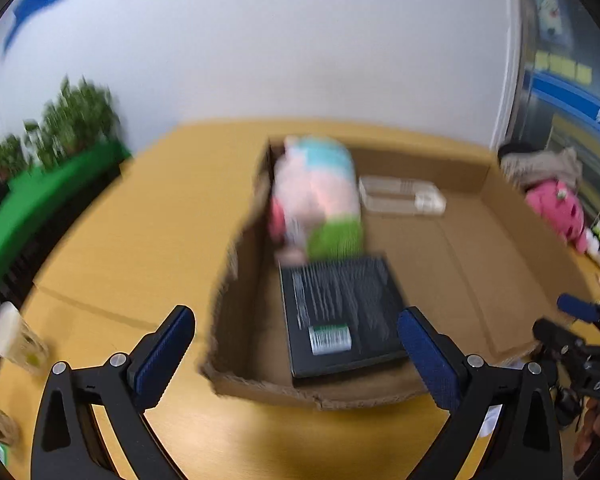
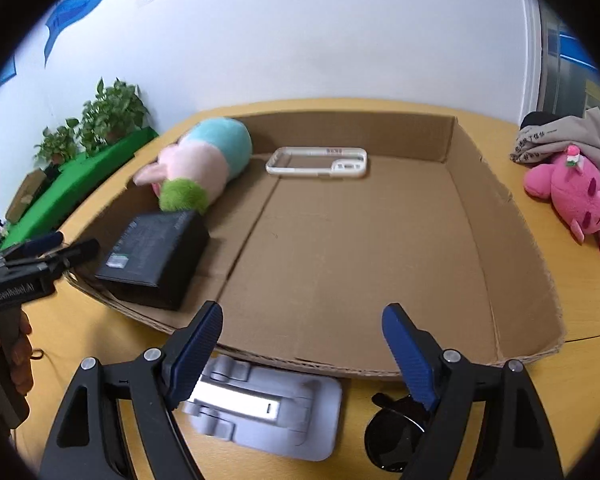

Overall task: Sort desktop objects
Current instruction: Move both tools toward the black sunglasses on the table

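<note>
Cardboard tray (image 2: pixel 500 216) holds black box (image 2: pixel 152 256), plush toy (image 2: pixel 204 164) and phone case (image 2: pixel 316 162) along its left and far edges. Grey stand (image 2: pixel 268 412), sunglasses (image 2: pixel 392 440) and pink plush (image 2: pixel 576 200) remain on the surface (image 2: pixel 100 340). Left gripper (image 1: pixel 296 344) and right gripper (image 2: pixel 302 344): jaws wide apart, empty.

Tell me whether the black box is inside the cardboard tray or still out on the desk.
Inside. The black box lies flat on the floor of the cardboard tray, in its near left corner, just in front of the pastel plush toy.
</note>
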